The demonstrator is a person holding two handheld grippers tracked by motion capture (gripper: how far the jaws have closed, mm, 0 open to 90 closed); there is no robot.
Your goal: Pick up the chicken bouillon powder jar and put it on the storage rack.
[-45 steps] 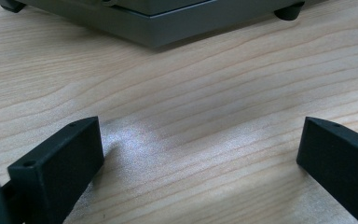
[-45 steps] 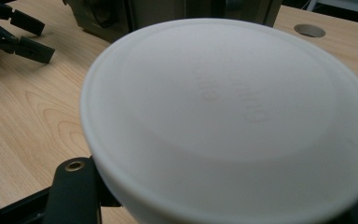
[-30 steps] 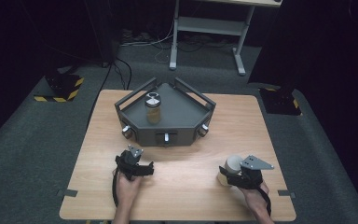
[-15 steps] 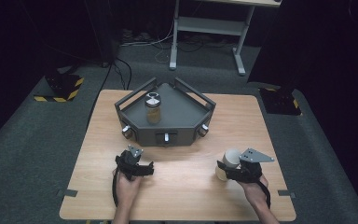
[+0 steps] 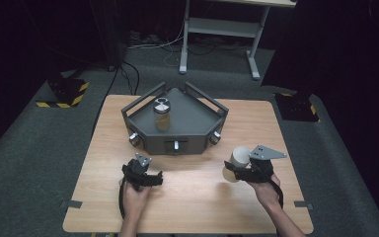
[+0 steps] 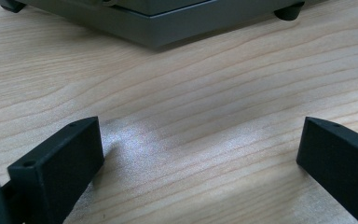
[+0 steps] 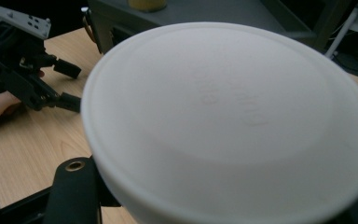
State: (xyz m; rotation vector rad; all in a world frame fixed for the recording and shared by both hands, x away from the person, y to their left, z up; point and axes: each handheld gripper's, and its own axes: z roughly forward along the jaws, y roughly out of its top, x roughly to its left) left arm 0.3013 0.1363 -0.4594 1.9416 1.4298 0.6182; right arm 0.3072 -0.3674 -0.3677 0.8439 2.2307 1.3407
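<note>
Sideways, right gripper (image 5: 233, 170) clamps white-lidded jar (image 5: 235, 163), lid (image 7: 228, 116) facing the tray (image 5: 187, 129)

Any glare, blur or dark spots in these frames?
High view: surroundings nearly black, table evenly lit. Left gripper view: soft sheen on the wood between the open jaws. Right gripper view: white lid close up, slightly soft; left gripper behind sharper.

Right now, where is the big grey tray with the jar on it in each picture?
High view: the grey tray sits at the table's far middle, a jar standing on it.
Left gripper view: its lower edge runs along the top, beyond the open jaws.
Right gripper view: it peeks out at the top, behind the white-lidded container that the right gripper holds.
Shared landmark: the wooden table.
</note>
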